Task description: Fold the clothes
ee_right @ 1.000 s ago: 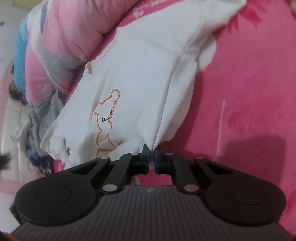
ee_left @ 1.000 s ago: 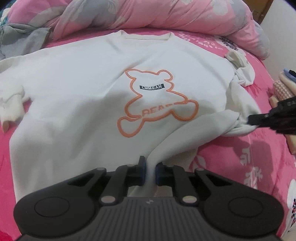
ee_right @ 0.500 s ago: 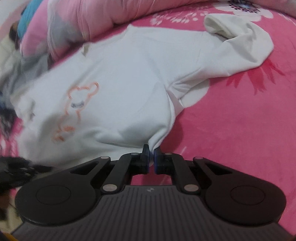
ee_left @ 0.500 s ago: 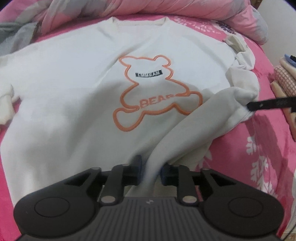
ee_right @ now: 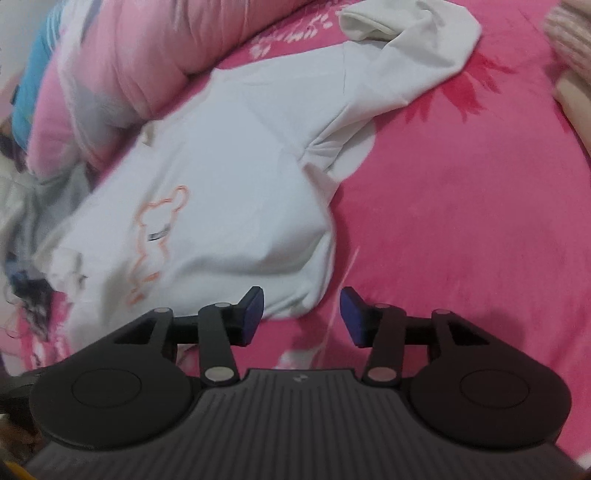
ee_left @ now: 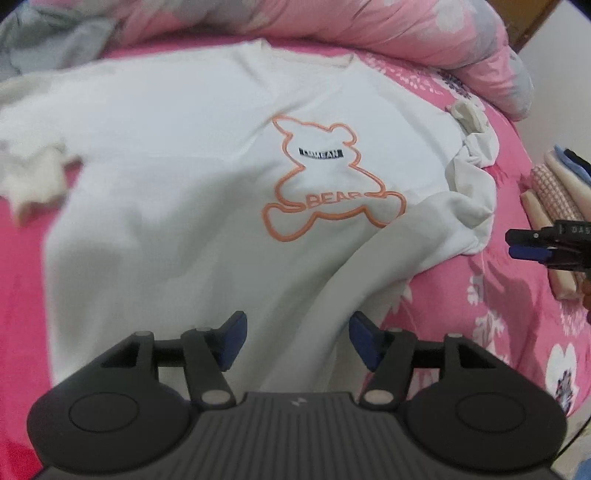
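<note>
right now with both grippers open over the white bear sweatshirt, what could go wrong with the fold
The white sweatshirt lies free; neither the left hand-held gripper nor the right hand-held gripper holds it. Risks:
1. The bottom right corner is bunched and lifted, so a fold over it could trap creases.
2. The right sleeve lies crumpled, so it may fold unevenly.
3. The pink quilt crowds the collar, so the fabric could snag there.

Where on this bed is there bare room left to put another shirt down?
Bare pink sheet lies right of the white sweatshirt, up to the stacked clothes at the edge. The head side is crowded by the bunched quilt.
</note>
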The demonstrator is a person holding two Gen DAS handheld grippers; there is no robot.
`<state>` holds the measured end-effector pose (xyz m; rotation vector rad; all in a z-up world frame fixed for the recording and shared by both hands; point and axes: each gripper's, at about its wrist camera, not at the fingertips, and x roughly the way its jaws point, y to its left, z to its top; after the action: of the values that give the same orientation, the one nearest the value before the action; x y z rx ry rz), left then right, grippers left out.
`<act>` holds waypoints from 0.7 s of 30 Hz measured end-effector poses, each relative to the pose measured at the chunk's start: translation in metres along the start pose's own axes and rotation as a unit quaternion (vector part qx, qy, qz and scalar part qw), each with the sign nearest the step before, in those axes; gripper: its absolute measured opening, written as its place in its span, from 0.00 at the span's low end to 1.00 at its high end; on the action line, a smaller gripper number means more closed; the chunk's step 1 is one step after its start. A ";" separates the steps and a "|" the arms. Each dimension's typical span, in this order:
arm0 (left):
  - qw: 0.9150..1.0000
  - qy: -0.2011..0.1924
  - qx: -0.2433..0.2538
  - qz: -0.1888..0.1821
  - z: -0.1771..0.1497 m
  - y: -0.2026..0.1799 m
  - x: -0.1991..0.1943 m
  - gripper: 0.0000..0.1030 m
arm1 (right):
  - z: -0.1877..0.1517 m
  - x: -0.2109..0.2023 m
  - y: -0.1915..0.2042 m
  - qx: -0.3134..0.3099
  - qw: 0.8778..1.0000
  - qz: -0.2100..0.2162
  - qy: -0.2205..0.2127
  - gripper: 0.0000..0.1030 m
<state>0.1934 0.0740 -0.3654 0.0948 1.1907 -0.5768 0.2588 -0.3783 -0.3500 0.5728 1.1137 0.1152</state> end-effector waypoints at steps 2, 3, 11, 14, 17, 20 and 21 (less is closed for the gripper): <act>0.999 -0.013 0.042 0.020 -0.008 -0.010 -0.016 0.58 | -0.013 -0.002 0.007 0.014 0.999 0.031 0.008 0.44; 0.997 -0.017 0.072 0.027 -0.014 -0.018 -0.023 0.56 | -0.018 0.000 0.011 0.020 0.998 0.049 0.016 0.44; 0.980 -0.013 0.200 0.015 -0.055 -0.082 -0.016 0.52 | -0.039 0.057 0.052 0.021 0.993 0.087 0.080 0.40; 0.977 -0.004 0.206 0.050 -0.058 -0.097 0.010 0.47 | -0.036 0.071 0.056 0.023 0.993 0.085 0.083 0.36; 0.983 -0.005 0.167 0.071 -0.054 -0.096 0.026 0.47 | -0.033 0.085 0.061 0.025 0.993 0.082 0.086 0.36; 0.987 -0.013 0.137 0.078 -0.049 -0.092 0.035 0.46 | -0.031 0.096 0.062 0.030 0.992 0.086 0.087 0.36; 0.987 -0.014 0.137 0.081 -0.046 -0.091 0.038 0.46 | -0.031 0.099 0.062 0.032 0.992 0.088 0.087 0.36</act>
<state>0.1204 -0.0011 -0.3964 0.4111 1.0592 -0.5938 0.2888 -0.2775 -0.4098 0.7290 1.2386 0.2879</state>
